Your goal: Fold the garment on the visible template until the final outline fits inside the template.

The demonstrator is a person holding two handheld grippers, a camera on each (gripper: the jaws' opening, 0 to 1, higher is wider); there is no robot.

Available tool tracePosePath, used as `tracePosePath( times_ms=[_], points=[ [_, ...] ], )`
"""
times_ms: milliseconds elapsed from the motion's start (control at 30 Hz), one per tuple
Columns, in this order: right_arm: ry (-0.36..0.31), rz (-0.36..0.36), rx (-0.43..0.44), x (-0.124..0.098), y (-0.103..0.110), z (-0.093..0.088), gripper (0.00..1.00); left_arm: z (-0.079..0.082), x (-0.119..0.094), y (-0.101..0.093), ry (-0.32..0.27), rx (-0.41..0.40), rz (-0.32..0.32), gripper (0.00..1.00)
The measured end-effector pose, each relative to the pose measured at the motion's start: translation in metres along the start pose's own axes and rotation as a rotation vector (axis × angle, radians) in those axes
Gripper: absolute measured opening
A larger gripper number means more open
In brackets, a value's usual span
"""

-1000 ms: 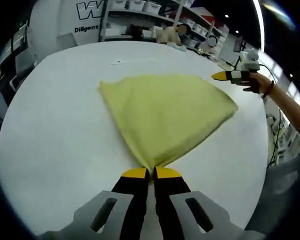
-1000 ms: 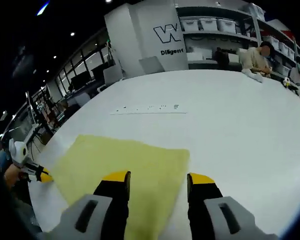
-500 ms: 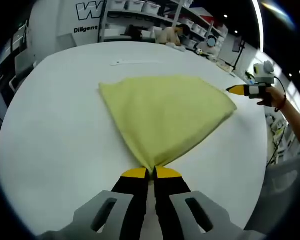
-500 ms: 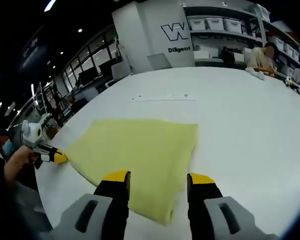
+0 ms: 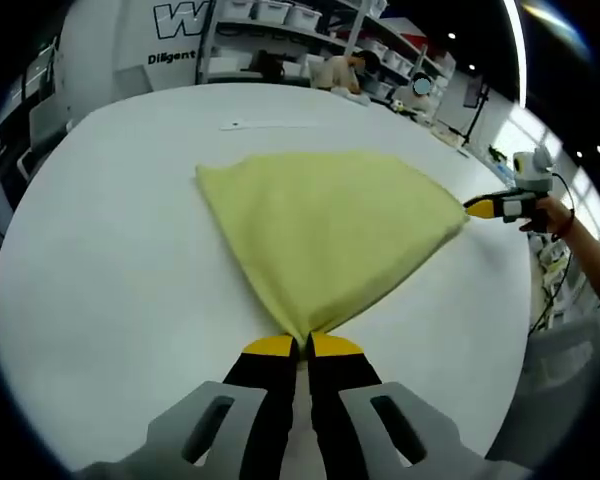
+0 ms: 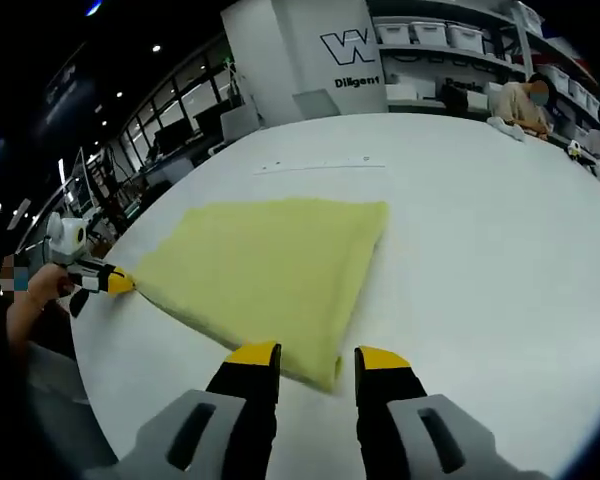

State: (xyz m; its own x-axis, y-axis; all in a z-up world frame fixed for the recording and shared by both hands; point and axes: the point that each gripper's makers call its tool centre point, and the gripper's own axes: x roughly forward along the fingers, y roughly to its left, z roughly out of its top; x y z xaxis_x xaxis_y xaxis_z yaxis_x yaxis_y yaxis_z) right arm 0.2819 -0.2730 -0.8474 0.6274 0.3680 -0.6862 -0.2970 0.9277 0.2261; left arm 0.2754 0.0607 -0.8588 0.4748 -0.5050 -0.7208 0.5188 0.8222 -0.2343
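My left gripper (image 5: pixel 300 347) had its jaws pinched tight on one corner of the yellow garment (image 5: pixel 325 225), which lay spread flat mid-frame on the white table (image 5: pixel 110 260). My right gripper (image 6: pixel 318 357) sat at the bottom of its view, jaws a little apart, holding nothing, with the cloth's near corner just ahead of the tips. Couldn't spot any template outline, honestly.

A large white letter "W" with a dark outline is seen on the white wall panel (image 6: pixel 310 55) behind the counter in the right gripper view, and beneath it the dark word "Diligent" is read. In the left gripper view the same white wall panel (image 5: pixel 130 45) carries part of the "W" at the upper edge, with "Diligent" printed below it. A faint printed line on the white counter (image 6: pixel 320 165) is too small to be read.
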Motion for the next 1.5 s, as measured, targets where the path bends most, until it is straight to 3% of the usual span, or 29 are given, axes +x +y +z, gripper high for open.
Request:
tracePosePath(
  times_ms=[133, 233, 300, 633, 1033, 1500],
  points=[
    [0.021, 0.004, -0.007, 0.001, -0.003, -0.008, 0.00, -0.001, 0.001, 0.000, 0.004, 0.006, -0.004, 0.00],
    [0.020, 0.020, -0.015, 0.001, -0.005, -0.009, 0.00, -0.002, 0.001, 0.002, 0.012, -0.022, -0.003, 0.00],
    [0.026, 0.017, -0.044, 0.001, -0.009, -0.009, 0.00, -0.003, 0.001, 0.003, 0.014, -0.002, -0.007, 0.00],
    [0.023, 0.013, -0.017, -0.002, -0.011, -0.014, 0.00, -0.006, -0.003, 0.009, 0.034, 0.047, -0.017, 0.00],
    [0.040, 0.040, -0.025, -0.015, 0.016, -0.027, 0.00, -0.021, -0.017, 0.009, 0.062, 0.070, -0.014, 0.00],
    [0.053, 0.061, -0.040, -0.029, 0.046, -0.045, 0.00, -0.040, -0.035, 0.007, 0.061, 0.043, 0.004, 0.00]
  ],
)
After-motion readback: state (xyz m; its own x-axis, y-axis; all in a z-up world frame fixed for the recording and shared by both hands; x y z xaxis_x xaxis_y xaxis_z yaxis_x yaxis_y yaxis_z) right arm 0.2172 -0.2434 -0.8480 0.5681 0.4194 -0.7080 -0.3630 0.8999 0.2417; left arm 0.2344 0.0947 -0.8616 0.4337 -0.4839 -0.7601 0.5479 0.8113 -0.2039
